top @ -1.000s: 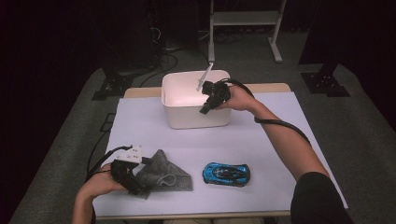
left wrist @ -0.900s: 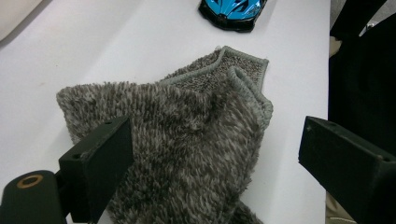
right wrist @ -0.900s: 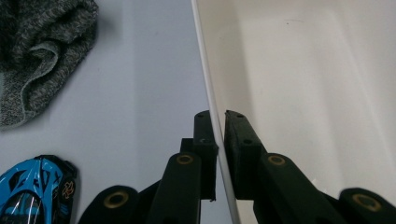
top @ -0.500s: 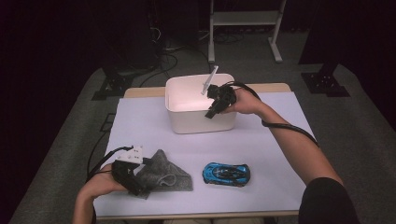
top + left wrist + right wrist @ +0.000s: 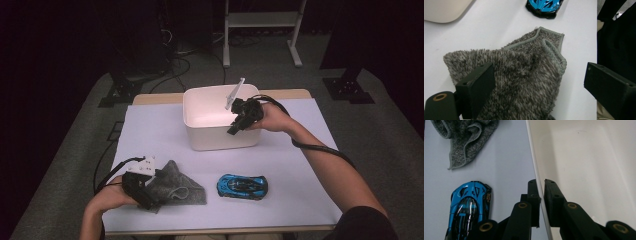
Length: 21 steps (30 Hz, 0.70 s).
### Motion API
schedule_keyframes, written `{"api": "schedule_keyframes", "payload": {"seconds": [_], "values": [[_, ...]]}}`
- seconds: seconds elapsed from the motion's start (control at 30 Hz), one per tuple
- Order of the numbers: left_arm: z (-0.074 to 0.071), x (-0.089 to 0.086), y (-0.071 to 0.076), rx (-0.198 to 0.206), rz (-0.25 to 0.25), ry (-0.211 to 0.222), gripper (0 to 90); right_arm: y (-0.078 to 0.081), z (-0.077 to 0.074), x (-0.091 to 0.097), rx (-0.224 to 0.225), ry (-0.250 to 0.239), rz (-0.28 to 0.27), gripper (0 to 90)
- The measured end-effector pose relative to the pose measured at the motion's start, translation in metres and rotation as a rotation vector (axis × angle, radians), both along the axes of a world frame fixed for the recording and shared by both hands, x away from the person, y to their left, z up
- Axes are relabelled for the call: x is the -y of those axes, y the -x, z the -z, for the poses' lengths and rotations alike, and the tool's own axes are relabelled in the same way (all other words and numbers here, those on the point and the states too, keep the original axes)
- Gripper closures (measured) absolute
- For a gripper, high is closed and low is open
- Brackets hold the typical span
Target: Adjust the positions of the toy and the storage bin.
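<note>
Right hand-held gripper: your right hand-held gripper (image 5: 239,122) is clamped on the near right rim of the white bin (image 5: 200,107); in the right gripper view (image 5: 540,195) the thin rim runs straight up between the two black jaws, one jaw outside the wall, the other inside.
White bin: it sits on the far middle of the table (image 5: 310,165), open side up, and you see its pale inside wall (image 5: 586,157) in the right gripper view.
Right hand: your right hand (image 5: 272,117) comes in from the right, just beside the bin's right end, with the cable looping over your wrist.
Left hand-held gripper: your left hand-held gripper (image 5: 145,192) is at the near left of the table, jaws spread wide in the left gripper view (image 5: 536,85); one jaw rests against the grey cloth (image 5: 519,75), the other stands clear of it, so nothing is pinched.
Grey cloth: the fuzzy cloth (image 5: 175,185) lies crumpled at the near left, one hemmed corner folded over, right under that gripper.
Blue toy car: the toy car (image 5: 242,186) lies near the middle of the front edge, just right of the cloth and apart from it; from the right gripper view (image 5: 469,207) it lies beside the bin's outer wall.
Left hand: your left hand (image 5: 107,200) grips the tool's body at the near left corner.
</note>
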<state>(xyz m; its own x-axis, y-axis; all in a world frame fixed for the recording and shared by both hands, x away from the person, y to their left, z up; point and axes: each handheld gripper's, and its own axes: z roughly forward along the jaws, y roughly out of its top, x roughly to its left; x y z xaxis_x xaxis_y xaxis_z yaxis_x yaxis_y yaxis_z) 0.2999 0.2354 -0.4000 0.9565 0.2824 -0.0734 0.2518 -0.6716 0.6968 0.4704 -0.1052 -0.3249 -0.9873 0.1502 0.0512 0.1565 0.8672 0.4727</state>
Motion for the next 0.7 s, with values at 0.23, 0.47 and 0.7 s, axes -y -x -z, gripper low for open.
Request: {"api": "schedule_keyframes", "payload": {"seconds": [0.23, 0.47, 0.7], "values": [[0.0, 0.001, 0.0, -0.003, 0.004, -0.003, 9.2, 0.013, 0.001, 0.004, 0.01, -0.014, 0.0, 82.4], [-0.002, 0.002, 0.001, 0.001, 0.005, -0.004, 9.0, 0.023, 0.001, 0.006, 0.013, -0.013, 0.02, 82.6], [-0.005, 0.004, 0.003, 0.006, 0.015, 0.009, 8.9, 0.035, 0.001, 0.005, 0.028, -0.008, 0.005, 83.8]]}}
